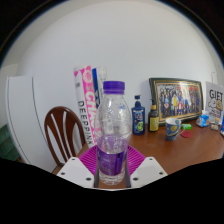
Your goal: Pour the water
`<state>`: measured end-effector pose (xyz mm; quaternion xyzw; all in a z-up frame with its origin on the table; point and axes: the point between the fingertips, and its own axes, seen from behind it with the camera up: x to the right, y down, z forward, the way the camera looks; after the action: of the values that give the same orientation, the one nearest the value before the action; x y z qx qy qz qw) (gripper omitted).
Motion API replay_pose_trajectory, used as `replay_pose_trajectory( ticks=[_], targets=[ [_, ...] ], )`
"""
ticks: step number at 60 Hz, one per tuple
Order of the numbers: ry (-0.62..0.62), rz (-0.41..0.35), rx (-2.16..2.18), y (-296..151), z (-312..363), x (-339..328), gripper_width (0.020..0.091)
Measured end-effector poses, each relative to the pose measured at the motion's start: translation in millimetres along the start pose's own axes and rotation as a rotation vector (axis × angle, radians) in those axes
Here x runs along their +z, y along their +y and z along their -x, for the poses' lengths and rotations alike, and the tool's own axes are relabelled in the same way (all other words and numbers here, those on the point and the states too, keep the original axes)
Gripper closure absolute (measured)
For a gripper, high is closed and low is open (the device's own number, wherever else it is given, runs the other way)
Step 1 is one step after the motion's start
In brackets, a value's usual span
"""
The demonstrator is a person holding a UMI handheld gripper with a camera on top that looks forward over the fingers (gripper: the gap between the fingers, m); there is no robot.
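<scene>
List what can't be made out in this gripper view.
- Bottle base: hidden behind the pads and fingers.
- Grip of the gripper: contact can't be confirmed, the bottle covers the pads' inner faces.
- Cup contents: too small.
- Framed picture and the writing on the box: too small, the box partly cut off.

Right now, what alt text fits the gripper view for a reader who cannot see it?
A clear plastic water bottle with a purple cap stands upright, clamped between the gripper fingers. Beyond it, a brown wooden table holds small bottles and a framed group photo; a wooden chair stands beside it.
</scene>
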<state>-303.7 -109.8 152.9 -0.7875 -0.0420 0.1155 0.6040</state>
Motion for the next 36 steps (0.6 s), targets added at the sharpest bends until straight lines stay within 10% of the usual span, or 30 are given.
replay_pose_trajectory(
  ticks=[19, 36],
  targets=[
    [-0.1, -0.137, 0.442, -151, -69, 65, 0.0751],
    [-0.265, -0.095, 1.206, -176, -131, 137, 0.0752]
  ],
)
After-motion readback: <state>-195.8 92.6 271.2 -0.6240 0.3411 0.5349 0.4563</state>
